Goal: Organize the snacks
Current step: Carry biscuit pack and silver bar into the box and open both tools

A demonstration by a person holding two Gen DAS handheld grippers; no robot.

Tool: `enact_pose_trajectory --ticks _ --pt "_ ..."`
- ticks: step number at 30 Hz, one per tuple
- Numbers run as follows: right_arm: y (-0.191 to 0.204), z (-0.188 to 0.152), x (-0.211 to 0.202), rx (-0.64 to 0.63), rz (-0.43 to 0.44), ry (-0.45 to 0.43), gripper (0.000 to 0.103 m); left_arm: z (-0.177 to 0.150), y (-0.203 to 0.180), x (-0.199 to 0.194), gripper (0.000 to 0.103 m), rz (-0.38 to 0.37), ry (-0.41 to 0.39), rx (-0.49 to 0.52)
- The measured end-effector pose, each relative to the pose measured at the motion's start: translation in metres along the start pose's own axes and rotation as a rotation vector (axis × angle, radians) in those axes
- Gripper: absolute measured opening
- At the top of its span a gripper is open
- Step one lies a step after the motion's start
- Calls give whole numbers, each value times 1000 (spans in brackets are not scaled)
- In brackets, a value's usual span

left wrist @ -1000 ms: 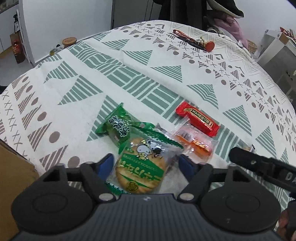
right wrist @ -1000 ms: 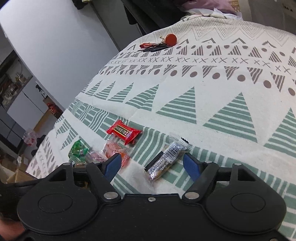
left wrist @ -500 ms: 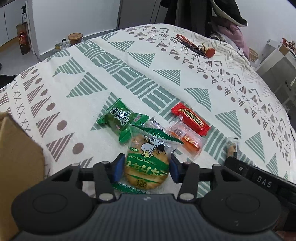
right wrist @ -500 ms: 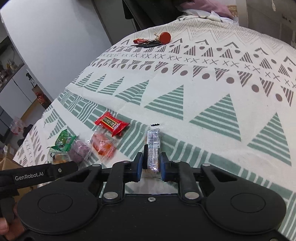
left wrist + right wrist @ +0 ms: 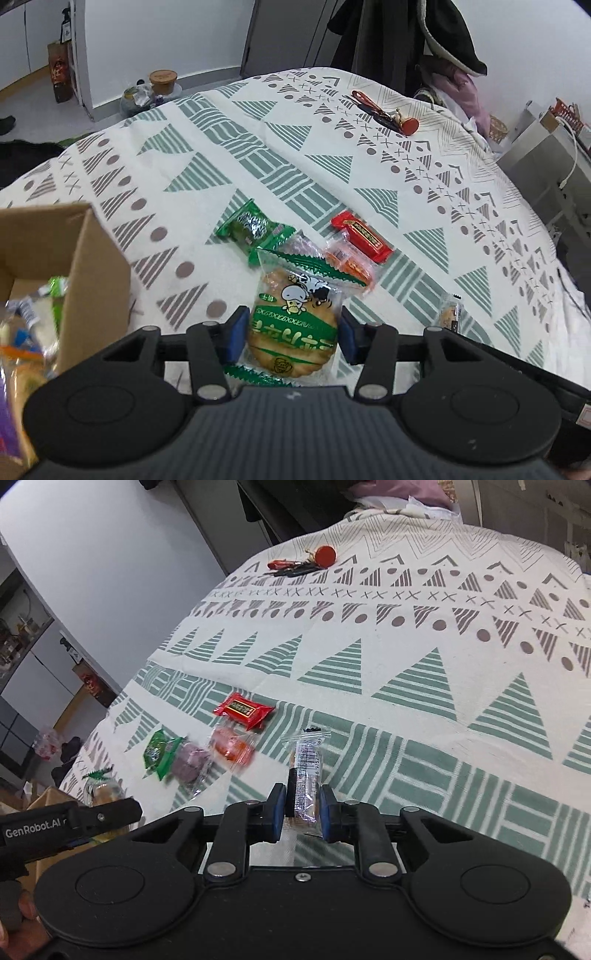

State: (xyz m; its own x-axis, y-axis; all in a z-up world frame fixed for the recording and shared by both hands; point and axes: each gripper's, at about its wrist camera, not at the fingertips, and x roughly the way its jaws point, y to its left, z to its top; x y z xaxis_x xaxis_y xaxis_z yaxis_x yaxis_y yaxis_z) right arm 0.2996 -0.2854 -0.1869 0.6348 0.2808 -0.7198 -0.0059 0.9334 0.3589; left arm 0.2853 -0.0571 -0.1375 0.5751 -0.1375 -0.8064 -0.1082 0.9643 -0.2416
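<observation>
White walls and a grey door frame stand behind the tabletop point(image 5: 332, 155), which is draped in a cream cloth printed with green and brown triangles.

From your left wrist view, your left tongs point(image 5: 291, 332) are clenched on the rice cracker packet point(image 5: 293, 325), a clear wrapper with green trim and a cartoon figure; both blue pads press against its sides. Just beyond it lie a green snack packet point(image 5: 251, 227), an orange packet point(image 5: 349, 260) and a red packet point(image 5: 362, 236), the orange and red ones touching. A purple-tinted wrapper peeks out between the green and orange ones, mostly hidden. To the near left sits an open cardboard box point(image 5: 88, 266) with several wrapped snacks inside. A bunch of keys with a red tag point(image 5: 384, 114) lies at the far side of the cloth. At the right, the tip of another small bar shows above a black gripper body.

From your right wrist view, your right tongs point(image 5: 302, 812) are gripping a slim clear-wrapped snack bar point(image 5: 306, 775) that points away from you. To the left lie the red packet point(image 5: 243, 710), the orange packet point(image 5: 231, 747), a purple packet point(image 5: 192, 764) and the green snack packet point(image 5: 160, 751). Your left tongs point(image 5: 107, 808) appear at the near left, holding the rice cracker packet point(image 5: 101, 790).
</observation>
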Motion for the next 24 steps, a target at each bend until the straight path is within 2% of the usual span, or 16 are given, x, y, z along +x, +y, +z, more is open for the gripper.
enact_pose_trajectory --ticks 4,9,24 --pt "2 -3 -17 -21 3 -30 19 -12 4 -18 49 25 -20 -20" --pt "8 -5 -37 -44 30 -25 19 -19 9 -47 49 17 -43 -36" --pt "68 -11 -97 -114 155 -50 19 -26 40 -125 49 23 -136 -83"
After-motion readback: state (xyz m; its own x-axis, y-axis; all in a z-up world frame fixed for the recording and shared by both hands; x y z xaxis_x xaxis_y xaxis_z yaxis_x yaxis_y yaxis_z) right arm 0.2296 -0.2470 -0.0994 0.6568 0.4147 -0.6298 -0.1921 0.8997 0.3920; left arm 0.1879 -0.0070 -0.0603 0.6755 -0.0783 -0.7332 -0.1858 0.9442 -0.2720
